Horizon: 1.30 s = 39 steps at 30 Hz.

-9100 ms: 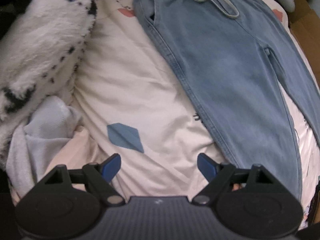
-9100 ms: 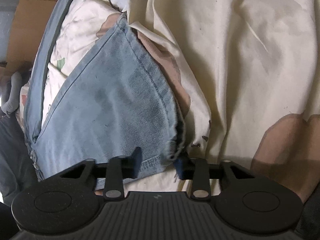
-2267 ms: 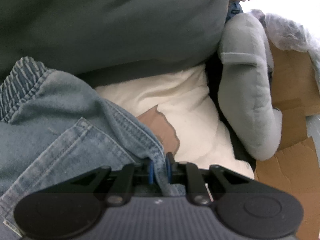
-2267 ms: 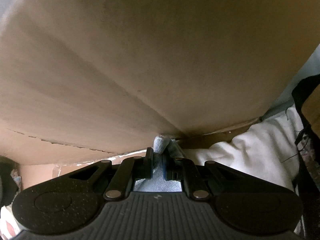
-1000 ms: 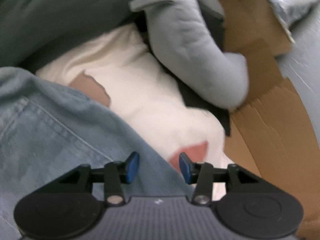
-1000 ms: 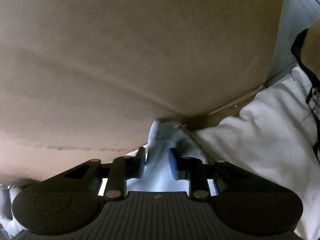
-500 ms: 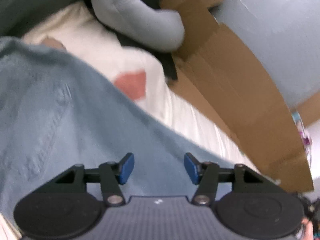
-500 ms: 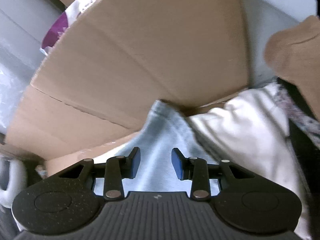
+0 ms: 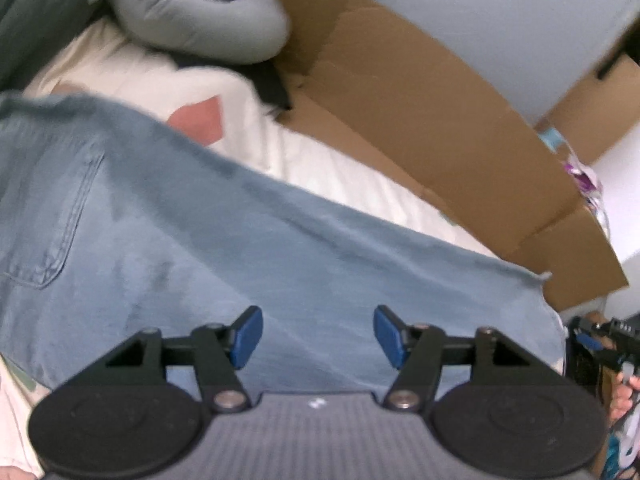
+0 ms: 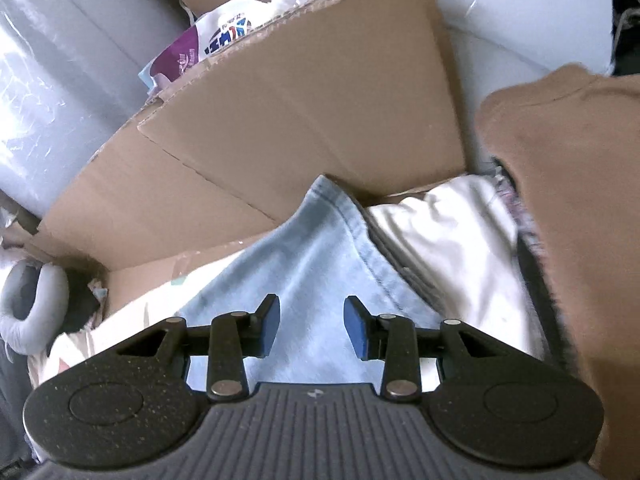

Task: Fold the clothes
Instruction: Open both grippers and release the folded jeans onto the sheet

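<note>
- the jeans lie spread on a cream bedsheet, folded along their length so a patch pocket faces up at the left of the left wrist view.
- their long axis runs left to right across that view, pocket end to the left, a frayed hem corner to the right beside the cardboard box.
- in the right wrist view the hem end of the jeans points away from the camera, its tip touching the cardboard box.
- the left gripper hovers over the denim with its blue pads spread wide, holding nothing.
- the right gripper also stands open over the jeans, pads apart, nothing between them but the cloth below.
- a grey plush pillow curls at the far edge of the bed, near the box.
- a brown garment fills the right of the right wrist view, blurred.
</note>
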Available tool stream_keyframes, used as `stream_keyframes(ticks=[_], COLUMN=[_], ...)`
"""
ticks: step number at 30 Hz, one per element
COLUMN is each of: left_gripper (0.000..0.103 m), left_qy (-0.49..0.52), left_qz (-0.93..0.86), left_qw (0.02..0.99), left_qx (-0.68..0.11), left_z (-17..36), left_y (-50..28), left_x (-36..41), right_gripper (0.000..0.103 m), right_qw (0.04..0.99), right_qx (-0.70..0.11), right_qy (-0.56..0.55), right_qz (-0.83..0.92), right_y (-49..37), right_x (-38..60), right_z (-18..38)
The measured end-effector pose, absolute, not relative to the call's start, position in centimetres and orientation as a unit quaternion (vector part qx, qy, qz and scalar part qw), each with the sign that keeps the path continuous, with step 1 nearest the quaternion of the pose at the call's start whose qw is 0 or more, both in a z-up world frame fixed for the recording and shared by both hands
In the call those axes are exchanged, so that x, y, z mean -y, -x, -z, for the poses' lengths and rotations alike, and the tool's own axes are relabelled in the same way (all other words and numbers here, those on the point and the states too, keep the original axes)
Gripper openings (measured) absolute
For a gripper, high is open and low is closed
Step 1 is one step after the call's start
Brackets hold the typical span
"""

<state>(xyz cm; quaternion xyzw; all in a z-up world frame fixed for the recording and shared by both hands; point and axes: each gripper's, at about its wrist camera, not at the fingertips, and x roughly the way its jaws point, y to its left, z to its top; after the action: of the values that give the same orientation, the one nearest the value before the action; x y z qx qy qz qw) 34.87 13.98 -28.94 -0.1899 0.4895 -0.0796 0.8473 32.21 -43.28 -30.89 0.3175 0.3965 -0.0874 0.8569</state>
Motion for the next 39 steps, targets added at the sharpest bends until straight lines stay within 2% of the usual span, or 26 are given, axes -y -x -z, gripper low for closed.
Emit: stream_keyframes(ticks=[1,2,3,15,22,39], left_gripper=[0.069,0.069,0.069,0.069,0.069,0.064], left_qy=[0.187,0.184,0.182,0.150,0.064,-0.010], left_qz=[0.087,0.094,0.101,0.192,0.239,0.367], left_qw=[0.847,0.847,0.846,0.841,0.836,0.801], left_qx=[-0.490,-0.490,-0.490,-0.482,-0.491,-0.472], left_z=[28.9,28.9,28.9,27.6,29.0,32.9], left_y=[-34.8,-34.7,-34.7,-34.7,-35.5,-34.7], left_x=[-13.1,-12.3,-11.5,-1.4,5.2,17.6], right_gripper=[0.046,0.054,0.055,0.055,0.055,0.055], right_qw=[0.858,0.859,0.860,0.857,0.868,0.866], right_qx=[-0.395,-0.393,-0.391,-0.393,-0.393,-0.415], right_qy=[-0.317,-0.316,-0.315,-0.322,-0.298,-0.274], right_qz=[0.088,0.088,0.089,0.084,0.063,0.055], right_y=[-31.7,-31.3,-30.8,-26.7,-26.4,-25.2], right_x=[43.4,43.6,43.7,44.0,43.1,42.5], right_z=[30.6,30.2,29.9,30.0,31.0,33.5])
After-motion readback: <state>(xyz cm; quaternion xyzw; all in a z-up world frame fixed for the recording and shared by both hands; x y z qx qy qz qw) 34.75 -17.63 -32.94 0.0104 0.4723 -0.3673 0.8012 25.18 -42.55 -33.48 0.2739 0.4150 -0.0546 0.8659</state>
